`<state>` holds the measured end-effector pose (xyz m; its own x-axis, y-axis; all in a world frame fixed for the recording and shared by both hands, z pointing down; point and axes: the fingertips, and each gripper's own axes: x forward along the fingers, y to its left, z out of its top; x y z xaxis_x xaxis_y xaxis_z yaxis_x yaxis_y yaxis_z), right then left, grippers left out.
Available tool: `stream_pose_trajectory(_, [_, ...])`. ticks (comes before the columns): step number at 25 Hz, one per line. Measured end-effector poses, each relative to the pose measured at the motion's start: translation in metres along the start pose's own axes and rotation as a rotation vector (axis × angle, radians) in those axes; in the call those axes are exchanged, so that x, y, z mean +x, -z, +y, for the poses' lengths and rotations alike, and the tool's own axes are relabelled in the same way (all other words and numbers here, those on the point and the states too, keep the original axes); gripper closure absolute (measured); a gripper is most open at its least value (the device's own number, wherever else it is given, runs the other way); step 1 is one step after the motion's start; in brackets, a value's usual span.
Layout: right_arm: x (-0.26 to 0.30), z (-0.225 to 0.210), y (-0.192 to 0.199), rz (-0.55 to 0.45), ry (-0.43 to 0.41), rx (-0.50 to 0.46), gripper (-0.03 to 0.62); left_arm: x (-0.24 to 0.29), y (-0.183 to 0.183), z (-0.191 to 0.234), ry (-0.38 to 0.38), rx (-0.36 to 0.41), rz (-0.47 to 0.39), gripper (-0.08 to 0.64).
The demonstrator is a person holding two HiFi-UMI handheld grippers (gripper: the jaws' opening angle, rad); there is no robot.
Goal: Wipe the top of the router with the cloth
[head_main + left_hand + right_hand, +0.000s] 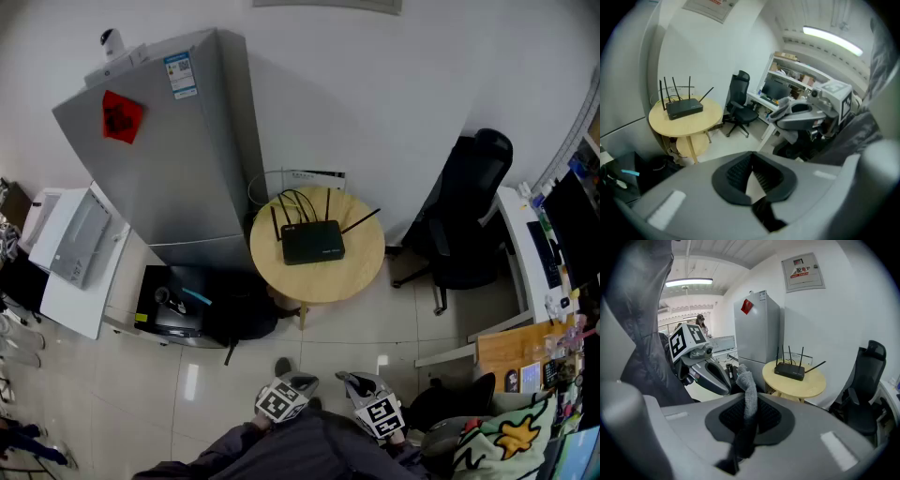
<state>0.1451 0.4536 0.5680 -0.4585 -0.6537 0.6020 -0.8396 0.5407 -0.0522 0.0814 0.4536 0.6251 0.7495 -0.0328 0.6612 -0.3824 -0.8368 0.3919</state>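
Note:
A black router point(312, 242) with several antennas lies on the small round wooden table point(356, 281). Both grippers are held low and close to the person's body, well short of that table. My right gripper point(749, 416) is shut on a grey cloth point(748, 391), which sticks up from between its jaws. My left gripper point(751, 176) is shut with nothing in it. In the head view, the left gripper point(291, 386) and right gripper point(366, 389) sit side by side at the bottom edge. The router point(684, 108) point(790, 371) shows far ahead in both gripper views.
A tall grey fridge point(178, 141) stands just left of the table. A black office chair point(469, 225) is to its right, beside a desk point(525, 262). A black bag point(239, 319) lies on the floor by the table's foot. Tiled floor separates me from the table.

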Motion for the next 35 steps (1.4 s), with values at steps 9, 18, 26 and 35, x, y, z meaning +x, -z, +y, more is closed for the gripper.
stream_pose_trajectory(9, [0.116, -0.071, -0.051, 0.044, 0.002, -0.004, 0.561, 0.014, -0.071, 0.144, -0.010, -0.001, -0.019, 0.560])
stream_pose_trajectory(18, [0.243, -0.176, -0.147, 0.119, -0.015, -0.057, 0.561, -0.004, -0.183, 0.278, -0.012, 0.023, -0.064, 0.560])
stream_pose_trajectory(26, [0.356, -0.211, -0.170, 0.235, -0.144, -0.231, 0.561, -0.008, -0.216, 0.333, -0.081, -0.051, -0.107, 0.560])
stream_pose_trajectory(35, [0.486, -0.280, -0.190, 0.355, -0.236, -0.234, 0.560, -0.005, -0.247, 0.363, -0.157, -0.074, -0.092, 0.560])
